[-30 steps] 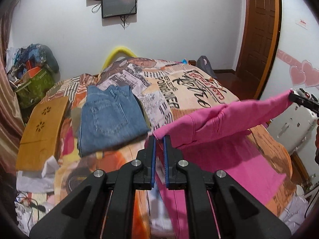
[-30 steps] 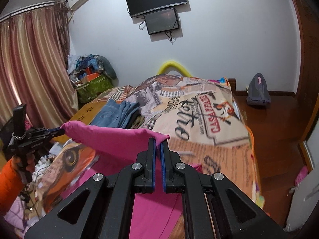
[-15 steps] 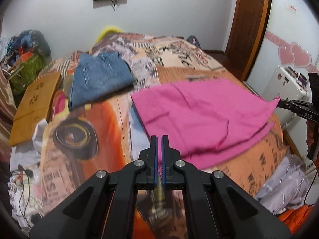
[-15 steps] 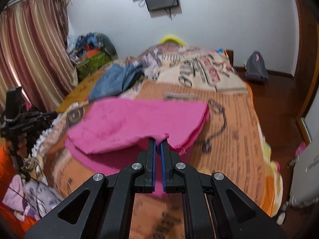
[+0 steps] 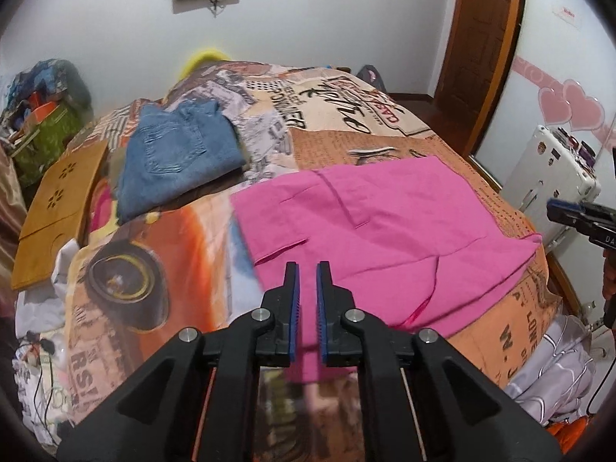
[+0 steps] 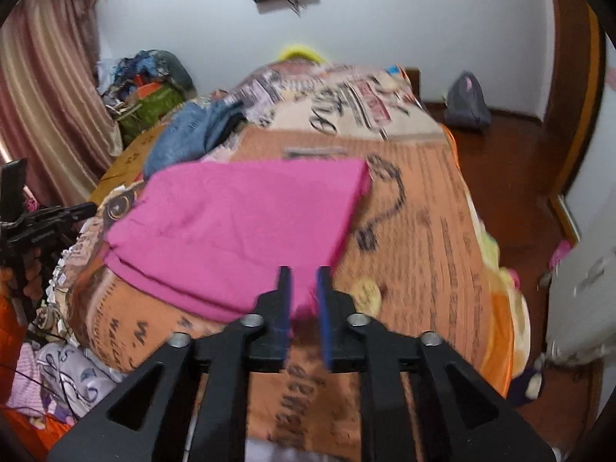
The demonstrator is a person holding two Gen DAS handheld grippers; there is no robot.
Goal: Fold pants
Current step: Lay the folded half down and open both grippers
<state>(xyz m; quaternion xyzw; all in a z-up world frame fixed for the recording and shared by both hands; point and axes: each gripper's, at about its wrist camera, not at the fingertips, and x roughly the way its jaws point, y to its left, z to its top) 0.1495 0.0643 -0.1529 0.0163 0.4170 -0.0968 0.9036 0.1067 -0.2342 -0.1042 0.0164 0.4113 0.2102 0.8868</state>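
The pink pants lie folded flat on the near end of the bed; they also show in the right wrist view. My left gripper is open and empty, just above the near edge of the pants. My right gripper is open and empty, over the pants' near right corner. The right gripper also shows at the right edge of the left wrist view, and the left gripper at the left edge of the right wrist view.
Folded blue jeans lie farther back on the bed. A wooden board sits at the bed's left side, a white case at its right. Clothes piles stand by the curtain, a bag on the wood floor.
Both grippers carried the pink pants' edge over, laid it down on the bed, then opened and let go. The pants now lie folded flat.
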